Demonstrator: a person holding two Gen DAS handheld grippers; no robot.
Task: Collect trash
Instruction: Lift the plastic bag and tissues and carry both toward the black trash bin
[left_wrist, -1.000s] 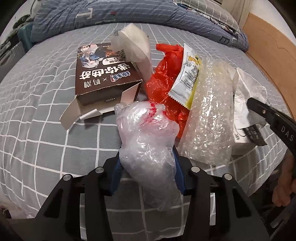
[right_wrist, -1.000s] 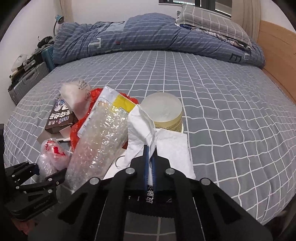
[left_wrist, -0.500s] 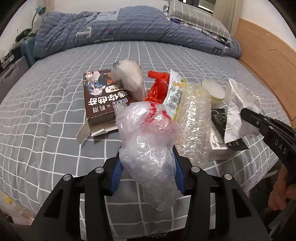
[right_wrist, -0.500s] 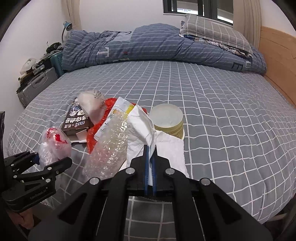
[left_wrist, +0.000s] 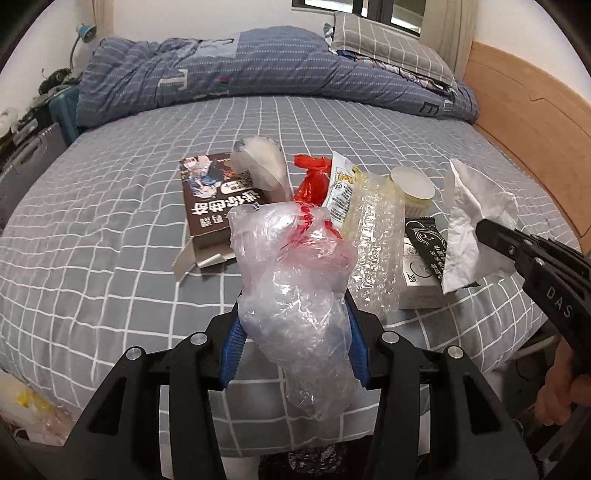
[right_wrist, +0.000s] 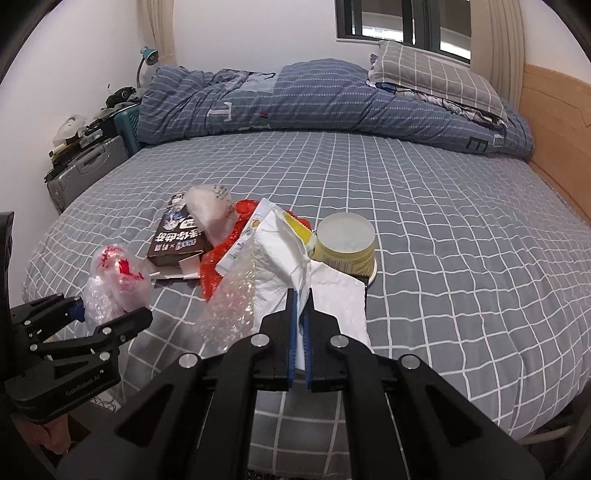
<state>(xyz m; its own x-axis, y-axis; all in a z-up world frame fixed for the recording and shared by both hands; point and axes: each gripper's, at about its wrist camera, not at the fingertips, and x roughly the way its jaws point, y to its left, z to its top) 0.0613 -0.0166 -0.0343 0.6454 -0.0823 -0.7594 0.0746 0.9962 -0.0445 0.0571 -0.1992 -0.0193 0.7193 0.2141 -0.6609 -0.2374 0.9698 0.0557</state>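
My left gripper (left_wrist: 293, 317) is shut on a crumpled clear plastic bag (left_wrist: 295, 280) with red print, held up over the near edge of the bed. The right wrist view shows that bag (right_wrist: 114, 273) at the left, in the left gripper (right_wrist: 103, 310). My right gripper (right_wrist: 301, 295) is shut on a white tissue (right_wrist: 325, 295), lifted off the pile. From the left wrist view the tissue (left_wrist: 476, 221) hangs at the right gripper's tip (left_wrist: 487, 229). On the bed lie a brown box (left_wrist: 218, 206), red plastic (left_wrist: 312, 181), a snack sachet (left_wrist: 341, 192), bubble wrap (left_wrist: 376, 251) and a yellow tub (left_wrist: 412, 188).
A white box with a black sachet (left_wrist: 421, 273) sits near the bed's front edge. A rolled blue duvet (right_wrist: 332, 103) and pillow (right_wrist: 436, 77) fill the far end. A wooden headboard (right_wrist: 557, 140) runs along the right; a suitcase (right_wrist: 88, 166) stands left. A person's hand (left_wrist: 557, 398) grips the right handle.
Both grippers have risen and drawn back from the pile, each keeping its load. The tissue has come up off the white box. The trash on the bed now looks smaller and farther.
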